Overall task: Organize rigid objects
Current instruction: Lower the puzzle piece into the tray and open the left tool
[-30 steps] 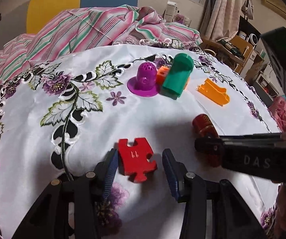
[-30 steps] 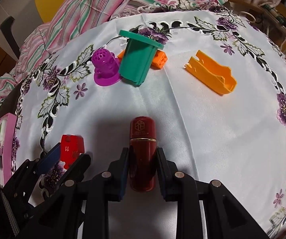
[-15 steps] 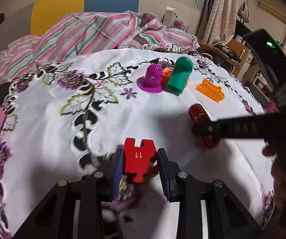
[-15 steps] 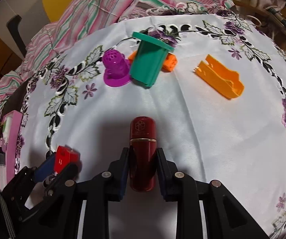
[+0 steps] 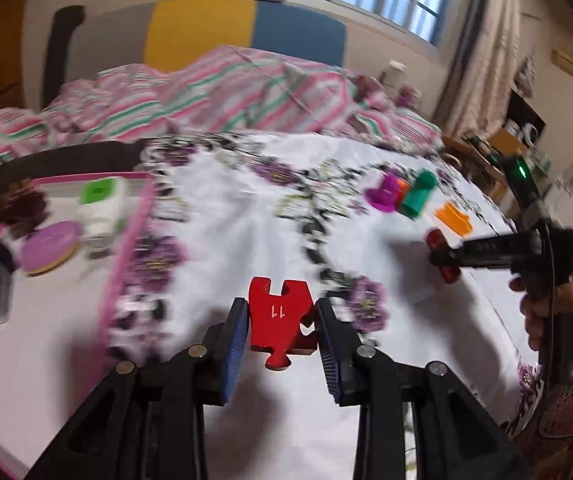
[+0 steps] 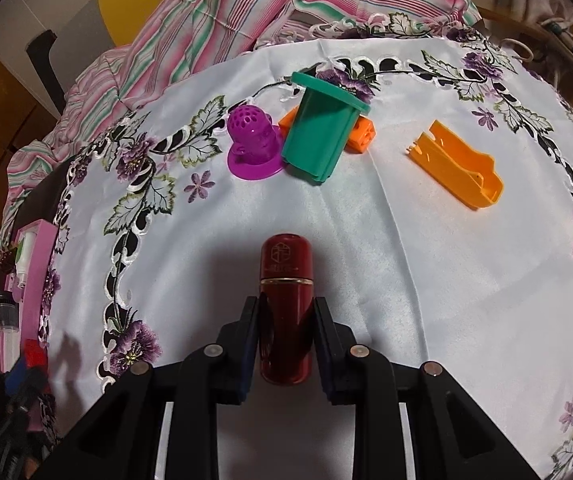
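Left wrist view: the left gripper [image 5: 282, 330] is clamped on a flat red wooden jigsaw piece [image 5: 280, 320], carried clear of the floral white tablecloth [image 5: 246, 220]. The pink-rimmed tray [image 5: 126, 240] lies ahead and to the left, nearest this hand.

Right wrist view: the right gripper [image 6: 286, 332] is closed on a dark red capsule-shaped metal container [image 6: 286, 300], long axis pointing straight away along the fingers; the tray sits at the far left.

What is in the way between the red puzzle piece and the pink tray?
Nothing visible. The left gripper holds the red puzzle piece above the tablecloth, and only bare flowered cloth lies between it and the pink tray. The other toys sit far off on the opposite side.
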